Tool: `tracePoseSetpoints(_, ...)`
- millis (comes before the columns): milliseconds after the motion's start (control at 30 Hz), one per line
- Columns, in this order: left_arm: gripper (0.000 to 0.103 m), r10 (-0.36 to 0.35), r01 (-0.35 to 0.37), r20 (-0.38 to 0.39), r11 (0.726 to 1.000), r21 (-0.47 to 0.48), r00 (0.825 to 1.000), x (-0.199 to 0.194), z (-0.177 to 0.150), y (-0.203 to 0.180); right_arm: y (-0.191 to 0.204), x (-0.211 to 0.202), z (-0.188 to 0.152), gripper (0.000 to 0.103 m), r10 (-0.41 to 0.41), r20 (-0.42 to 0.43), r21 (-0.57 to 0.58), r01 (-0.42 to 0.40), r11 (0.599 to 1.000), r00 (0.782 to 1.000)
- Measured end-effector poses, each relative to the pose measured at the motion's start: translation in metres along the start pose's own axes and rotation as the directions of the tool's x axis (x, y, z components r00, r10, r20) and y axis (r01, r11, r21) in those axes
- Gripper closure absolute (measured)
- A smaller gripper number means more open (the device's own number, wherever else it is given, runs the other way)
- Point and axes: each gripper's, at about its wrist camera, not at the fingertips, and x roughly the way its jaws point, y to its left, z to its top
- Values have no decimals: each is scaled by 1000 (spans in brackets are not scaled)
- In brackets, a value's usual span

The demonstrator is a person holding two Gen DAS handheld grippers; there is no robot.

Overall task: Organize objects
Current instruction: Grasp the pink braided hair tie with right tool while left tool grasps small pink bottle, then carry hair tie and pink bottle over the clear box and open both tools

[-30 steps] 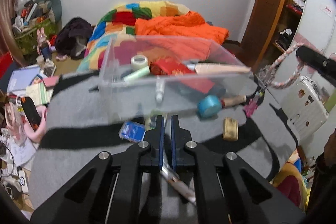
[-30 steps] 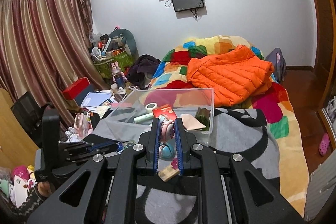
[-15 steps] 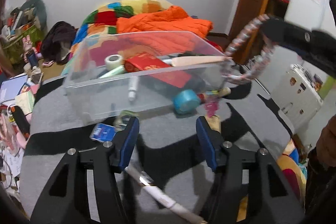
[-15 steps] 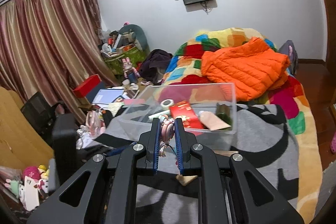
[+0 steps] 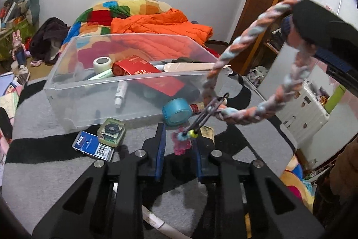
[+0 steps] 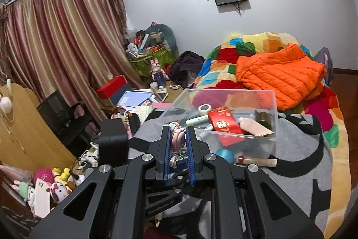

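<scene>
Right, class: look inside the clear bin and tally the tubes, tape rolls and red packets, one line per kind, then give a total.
Tubes: 3 (green tube, white tube, peach tube)
Tape rolls: 1 (tape roll)
Red packets: 1 (red packet)
Total: 5, all inside the clear bin

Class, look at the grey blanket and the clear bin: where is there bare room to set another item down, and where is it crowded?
Free: the clear bin floor at its near left corner, beside the white tube; the grey blanket right of the bin. Crowded: the strip before the bin, holding the blue box, glass cube and teal roll.
</scene>
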Motion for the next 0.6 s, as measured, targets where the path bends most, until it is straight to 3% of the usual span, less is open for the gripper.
tracePoseSetpoints(100, 95, 3, -3, 3, 1000, -1, 1000, 2, -1, 0, 3, -4, 1, 91, 2, 11, -5, -2, 1000, 1000)
tracePoseSetpoints(600, 95, 54, -52, 29, 997, -60, 998, -16, 6, 24, -28, -31, 17, 91, -113, 95, 50, 109, 993, 989)
